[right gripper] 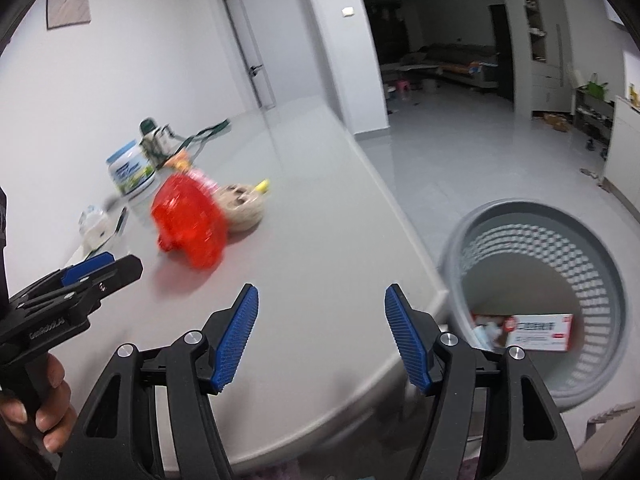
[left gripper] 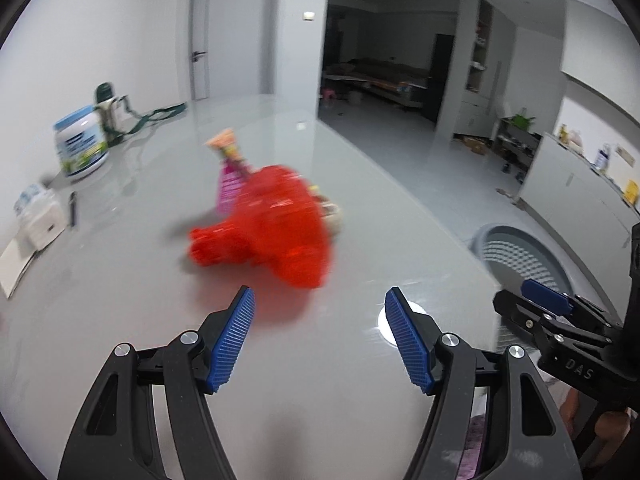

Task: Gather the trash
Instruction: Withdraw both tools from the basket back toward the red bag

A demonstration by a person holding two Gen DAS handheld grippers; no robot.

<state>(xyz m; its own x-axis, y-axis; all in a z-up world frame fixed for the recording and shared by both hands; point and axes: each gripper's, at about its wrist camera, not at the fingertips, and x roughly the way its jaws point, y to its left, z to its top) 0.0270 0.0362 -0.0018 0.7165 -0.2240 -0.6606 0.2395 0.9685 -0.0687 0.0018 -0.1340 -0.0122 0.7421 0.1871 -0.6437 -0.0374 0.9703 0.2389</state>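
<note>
A crumpled red plastic bag (left gripper: 272, 224) lies on the pale grey table (left gripper: 120, 300), blurred, with a pink snack wrapper (left gripper: 230, 176) sticking out behind it. My left gripper (left gripper: 320, 290) hovers open just short of the bag, nothing between its blue pads. My right gripper (right gripper: 323, 288) is open and empty over the table's rounded corner; the red bag (right gripper: 190, 220) lies well ahead to its left. A grey mesh basket (right gripper: 600, 264) stands on the floor beside the table, holding a white and red box (right gripper: 540, 332). Each view shows the other gripper at its edge: the right (left gripper: 544, 304), the left (right gripper: 100, 266).
A woven bowl (right gripper: 244, 208) sits right behind the bag. Along the wall stand a white tub with a blue lid (left gripper: 82, 144), a green-capped bottle (left gripper: 106, 108), a small white box (left gripper: 40, 216) and a pen (left gripper: 73, 208). The table edge (right gripper: 400, 216) drops to tiled floor.
</note>
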